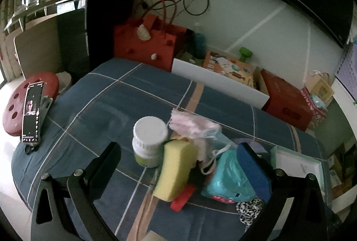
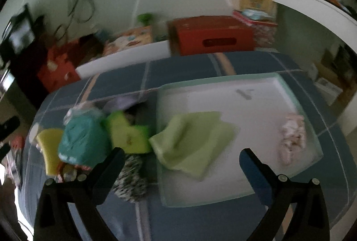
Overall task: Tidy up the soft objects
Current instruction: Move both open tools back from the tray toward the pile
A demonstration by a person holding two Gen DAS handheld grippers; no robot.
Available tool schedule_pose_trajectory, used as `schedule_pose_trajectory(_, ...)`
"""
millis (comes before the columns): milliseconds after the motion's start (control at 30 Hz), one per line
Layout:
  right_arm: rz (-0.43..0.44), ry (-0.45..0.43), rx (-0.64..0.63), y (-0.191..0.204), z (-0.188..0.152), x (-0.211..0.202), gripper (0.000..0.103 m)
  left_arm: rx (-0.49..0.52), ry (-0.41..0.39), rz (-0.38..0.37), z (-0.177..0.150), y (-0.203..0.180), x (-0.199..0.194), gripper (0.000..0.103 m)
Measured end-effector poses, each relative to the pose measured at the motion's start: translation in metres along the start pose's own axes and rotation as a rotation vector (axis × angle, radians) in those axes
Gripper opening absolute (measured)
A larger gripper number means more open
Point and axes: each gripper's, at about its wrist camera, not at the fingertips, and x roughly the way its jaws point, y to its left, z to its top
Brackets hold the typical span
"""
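Both my left gripper (image 1: 178, 160) and right gripper (image 2: 181, 161) gape empty; risk: reaching for the sponge (image 1: 176, 169), I topple the jar (image 1: 149, 140) at its 10 o'clock.

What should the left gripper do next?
Probably lower the open left gripper onto the yellow sponge and close. It holds nothing, the sponge stands nearest between its fingers, and the tray already holds a green cloth.

Both the left gripper (image 1: 181, 159) and the right gripper (image 2: 181, 159) have black plastic arms with shiny round screws (image 1: 77, 172), and each has one blue pad (image 1: 253, 170) inside a finger.
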Motion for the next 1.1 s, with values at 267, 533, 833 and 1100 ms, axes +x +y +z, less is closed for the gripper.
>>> schedule_pose_trajectory(267, 0.06, 0.055, -0.123, 0.045, -0.017, 0.012, 0.103, 0.01, 0.039, -0.013, -0.018, 0.001, 0.008, 0.103)
schedule_pose_trajectory(533, 0.063, 0.141, -0.162, 0.058, -0.031, 0.034, 0.103, 0.026, 0.173, -0.015, -0.043, 0.006, 0.031, 0.103)
schedule_pose_trajectory(833, 0.062, 0.203, -0.188, 0.061, -0.04, 0.052, 0.103, 0.05, 0.313, -0.028, -0.057, 0.006, 0.055, 0.102)
schedule_pose_trajectory(1100, 0.06, 0.224, -0.219, 0.065, -0.045, 0.061, 0.103, 0.023, 0.392, -0.054, -0.068, 0.005, 0.073, 0.102)
